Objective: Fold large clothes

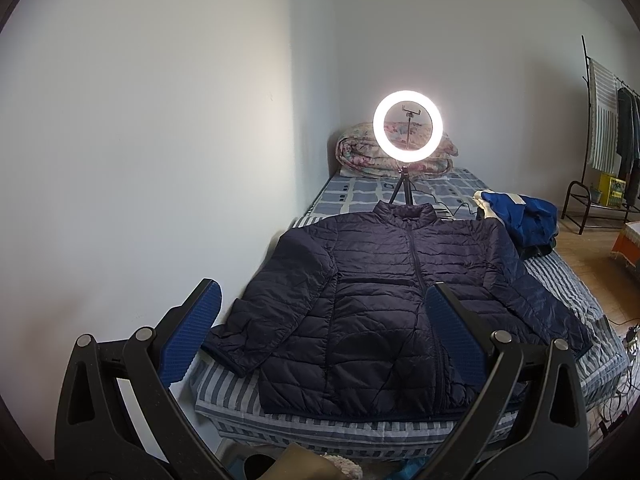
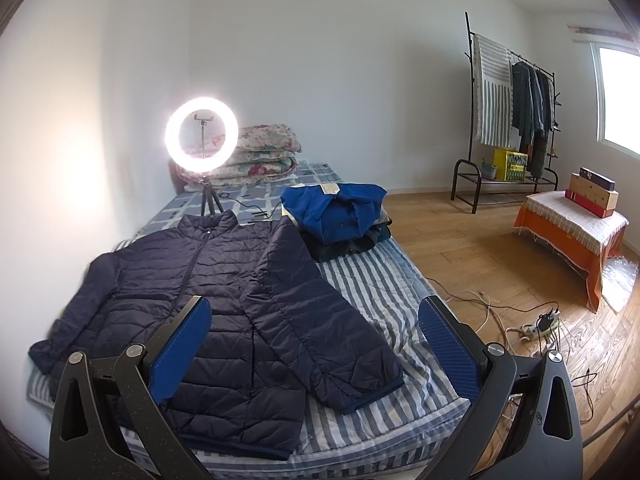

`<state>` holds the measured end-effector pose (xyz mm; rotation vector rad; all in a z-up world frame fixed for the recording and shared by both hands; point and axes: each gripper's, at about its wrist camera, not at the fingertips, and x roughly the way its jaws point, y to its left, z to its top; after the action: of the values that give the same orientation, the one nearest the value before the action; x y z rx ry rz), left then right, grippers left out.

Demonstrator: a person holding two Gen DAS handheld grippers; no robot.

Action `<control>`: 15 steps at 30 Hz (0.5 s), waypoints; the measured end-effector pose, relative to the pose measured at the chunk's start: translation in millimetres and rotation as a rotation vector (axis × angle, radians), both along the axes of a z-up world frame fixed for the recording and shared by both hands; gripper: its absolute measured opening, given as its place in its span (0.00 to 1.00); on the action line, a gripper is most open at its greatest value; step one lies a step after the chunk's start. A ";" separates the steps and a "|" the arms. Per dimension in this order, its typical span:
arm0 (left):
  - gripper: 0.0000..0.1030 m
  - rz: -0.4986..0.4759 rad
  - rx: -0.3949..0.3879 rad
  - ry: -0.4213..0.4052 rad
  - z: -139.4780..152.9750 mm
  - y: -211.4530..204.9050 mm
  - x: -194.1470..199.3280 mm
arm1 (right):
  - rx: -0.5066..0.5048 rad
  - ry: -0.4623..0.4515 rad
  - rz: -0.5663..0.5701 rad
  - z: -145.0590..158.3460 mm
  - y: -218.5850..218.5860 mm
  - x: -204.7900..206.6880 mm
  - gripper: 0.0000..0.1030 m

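Note:
A navy quilted puffer jacket [image 1: 384, 300] lies flat, front up and zipped, on the striped bed [image 1: 320, 424], sleeves spread out to both sides. It also shows in the right wrist view [image 2: 224, 296]. My left gripper [image 1: 324, 292] is open and empty, held above the near end of the bed over the jacket's lower left half. My right gripper [image 2: 316, 308] is open and empty, held above the jacket's right sleeve [image 2: 320, 320] near the cuff.
A lit ring light on a tripod [image 2: 202, 140] stands on the bed behind the collar. A pile of folded blue clothes [image 2: 340, 212] lies beside the right shoulder. A folded quilt [image 2: 260, 160] is at the head. Cables and a power strip [image 2: 536, 328] lie on the wood floor; a clothes rack [image 2: 508, 112] and a covered table [image 2: 572, 232] stand to the right.

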<state>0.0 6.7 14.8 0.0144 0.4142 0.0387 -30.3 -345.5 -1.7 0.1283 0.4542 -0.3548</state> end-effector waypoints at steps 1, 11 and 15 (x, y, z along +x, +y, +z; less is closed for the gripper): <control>1.00 0.000 0.000 0.000 0.1 0.8 0.8 | -0.002 0.000 0.001 -0.1 0.5 0.5 1.00; 1.00 0.010 0.011 0.001 -1.4 2.7 3.1 | -0.021 0.015 0.023 0.3 7.6 8.9 1.00; 1.00 0.016 0.012 0.006 -2.5 7.2 7.2 | -0.031 0.019 0.037 0.6 13.7 14.4 1.00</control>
<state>7.2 13.8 12.3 0.0228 0.4204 0.0565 -15.9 -331.8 -1.1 0.0859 0.4690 -0.3266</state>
